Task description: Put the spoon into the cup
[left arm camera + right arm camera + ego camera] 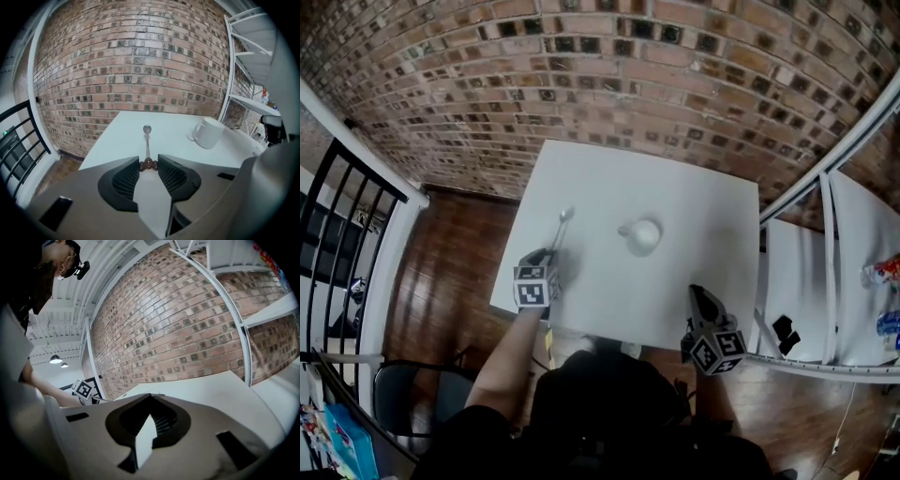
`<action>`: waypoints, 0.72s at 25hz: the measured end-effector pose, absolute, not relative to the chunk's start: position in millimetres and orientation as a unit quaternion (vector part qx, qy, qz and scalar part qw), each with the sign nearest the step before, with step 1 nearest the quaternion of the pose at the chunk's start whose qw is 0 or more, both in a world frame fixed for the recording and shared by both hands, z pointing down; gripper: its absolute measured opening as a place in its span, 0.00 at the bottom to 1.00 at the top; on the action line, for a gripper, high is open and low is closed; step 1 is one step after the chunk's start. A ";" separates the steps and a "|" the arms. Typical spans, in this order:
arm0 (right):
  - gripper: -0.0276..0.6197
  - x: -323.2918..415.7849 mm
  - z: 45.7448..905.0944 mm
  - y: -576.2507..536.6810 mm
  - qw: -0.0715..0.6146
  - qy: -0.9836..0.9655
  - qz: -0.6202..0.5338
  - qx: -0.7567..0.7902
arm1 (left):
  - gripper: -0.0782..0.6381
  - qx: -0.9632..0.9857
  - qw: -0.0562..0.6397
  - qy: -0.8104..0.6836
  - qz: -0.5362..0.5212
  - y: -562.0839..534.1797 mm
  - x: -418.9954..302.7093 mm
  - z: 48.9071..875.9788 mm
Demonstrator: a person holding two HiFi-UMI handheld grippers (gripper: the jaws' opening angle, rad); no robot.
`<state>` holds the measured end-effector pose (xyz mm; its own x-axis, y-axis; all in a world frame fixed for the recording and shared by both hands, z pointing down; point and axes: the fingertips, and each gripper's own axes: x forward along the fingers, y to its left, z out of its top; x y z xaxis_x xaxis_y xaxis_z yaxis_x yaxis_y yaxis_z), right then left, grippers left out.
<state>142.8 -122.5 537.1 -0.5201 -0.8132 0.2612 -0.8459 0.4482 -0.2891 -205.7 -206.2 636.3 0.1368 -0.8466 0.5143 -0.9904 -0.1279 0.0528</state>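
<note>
A metal spoon (562,228) with a brown handle end lies along the left part of the white table (694,187). In the left gripper view the spoon (147,143) points away from me, bowl end farthest. My left gripper (148,164) is shut on the brown end, which sits pinched between its dark pads. The head view places that left gripper (549,255) near the table's front left edge. A white cup (642,234) stands upright at mid-table, right of the spoon, and the left gripper view has the cup (208,132) ahead on the right. My right gripper (697,294) hovers at the table's front right edge; its jaws (150,395) meet, empty.
A brick wall (628,66) backs the table. White metal shelving (825,272) stands close on the right, with small items on its shelf. A black railing (342,216) runs along the left over a wooden floor. A dark chair (398,394) sits at lower left.
</note>
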 end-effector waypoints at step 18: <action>0.05 107.3 493.9 -151.6 0.037 -0.882 0.133 0.451 | 0.27 0.789 0.023 -0.604 0.109 -195.2 -210.0 479.9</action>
<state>107.3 -151.6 493.9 -0.5912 -0.7853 0.1841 -0.8047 0.5587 -0.2010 -210.0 -195.2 479.9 0.2459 -0.9485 0.1998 -0.9584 -0.2688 -0.0965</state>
